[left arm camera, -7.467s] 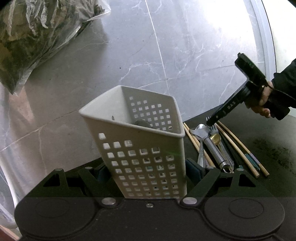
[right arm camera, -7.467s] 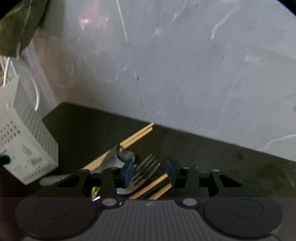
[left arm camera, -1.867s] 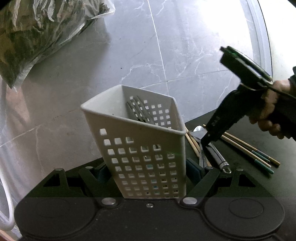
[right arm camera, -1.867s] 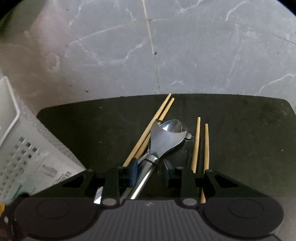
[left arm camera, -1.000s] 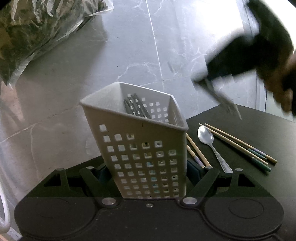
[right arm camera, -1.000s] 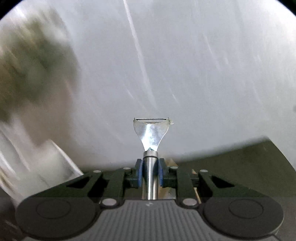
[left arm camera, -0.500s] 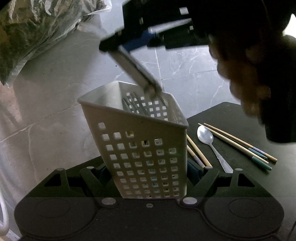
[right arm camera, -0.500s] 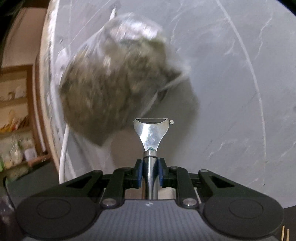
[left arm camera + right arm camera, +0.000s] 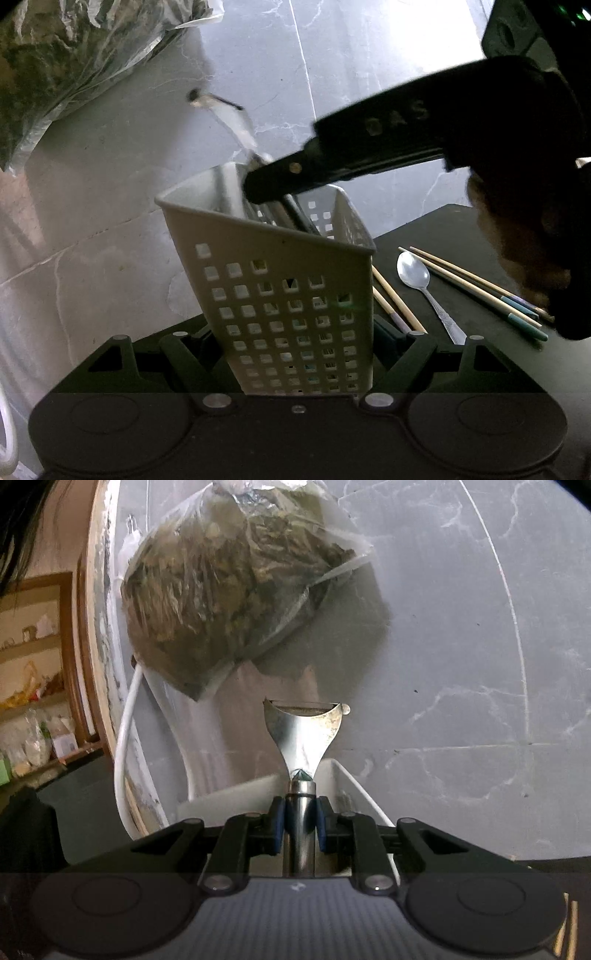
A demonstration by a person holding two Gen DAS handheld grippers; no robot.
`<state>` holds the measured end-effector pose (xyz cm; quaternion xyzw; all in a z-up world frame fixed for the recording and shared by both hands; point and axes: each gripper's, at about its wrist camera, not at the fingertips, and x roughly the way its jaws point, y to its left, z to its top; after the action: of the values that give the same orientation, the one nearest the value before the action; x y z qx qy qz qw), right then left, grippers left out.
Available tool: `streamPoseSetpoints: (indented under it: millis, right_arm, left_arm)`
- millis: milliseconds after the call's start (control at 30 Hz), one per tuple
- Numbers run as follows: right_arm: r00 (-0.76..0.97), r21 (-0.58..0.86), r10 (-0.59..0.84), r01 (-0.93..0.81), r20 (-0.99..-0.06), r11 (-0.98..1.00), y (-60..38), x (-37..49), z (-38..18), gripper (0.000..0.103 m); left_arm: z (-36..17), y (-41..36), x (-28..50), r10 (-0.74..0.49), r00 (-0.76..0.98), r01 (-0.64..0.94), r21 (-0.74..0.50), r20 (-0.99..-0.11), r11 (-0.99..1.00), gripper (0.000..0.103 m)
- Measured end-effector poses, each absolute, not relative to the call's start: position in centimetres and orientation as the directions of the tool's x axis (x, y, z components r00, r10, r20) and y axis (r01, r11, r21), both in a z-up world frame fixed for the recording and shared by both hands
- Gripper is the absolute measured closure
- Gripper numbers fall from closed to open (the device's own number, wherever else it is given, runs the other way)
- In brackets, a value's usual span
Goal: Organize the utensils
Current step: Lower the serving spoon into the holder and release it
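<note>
My left gripper (image 9: 291,354) is shut on a white perforated utensil holder (image 9: 280,295) and holds it tilted over the black mat (image 9: 461,236). My right gripper (image 9: 298,825) is shut on the round steel handle of a metal peeler (image 9: 304,734). In the left wrist view the right gripper (image 9: 258,184) hovers at the holder's rim, with the peeler head (image 9: 229,118) sticking up and its handle going down into the holder. A fork is inside the holder. A spoon (image 9: 417,277) and several chopsticks (image 9: 480,291) lie on the mat to the right.
A clear plastic bag of dried greens (image 9: 55,62) lies on the marble floor at the upper left, also in the right wrist view (image 9: 229,583). A white cable (image 9: 123,746) runs along the left. Shelves (image 9: 33,686) stand beyond it.
My right gripper picked the peeler off the mat, swung it left over the holder and turned it head up. Its handle now drops into the holder. The left gripper stayed put.
</note>
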<state>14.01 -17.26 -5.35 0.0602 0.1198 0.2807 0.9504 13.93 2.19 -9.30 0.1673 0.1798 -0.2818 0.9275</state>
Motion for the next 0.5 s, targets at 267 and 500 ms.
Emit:
streamPoseSetpoints:
  millis: [267, 500]
  right_arm:
    - [0.822, 0.176, 0.53, -0.502, -0.207, 0.847, -20.1, 12.2, -2.9, 0.049]
    - [0.825, 0.188, 0.33, -0.273, -0.458, 0.943, -29.1, 17.0, -6.7, 0.046]
  left_arm:
    - [-9.3, 2.3, 14.2, -0.462, 0.772, 0.586, 0.207, -0.436, 0.784, 0.022]
    - [-8.7, 2.0, 14.3, -0.433, 0.781, 0.559, 0.192, -0.451, 0.807, 0.022]
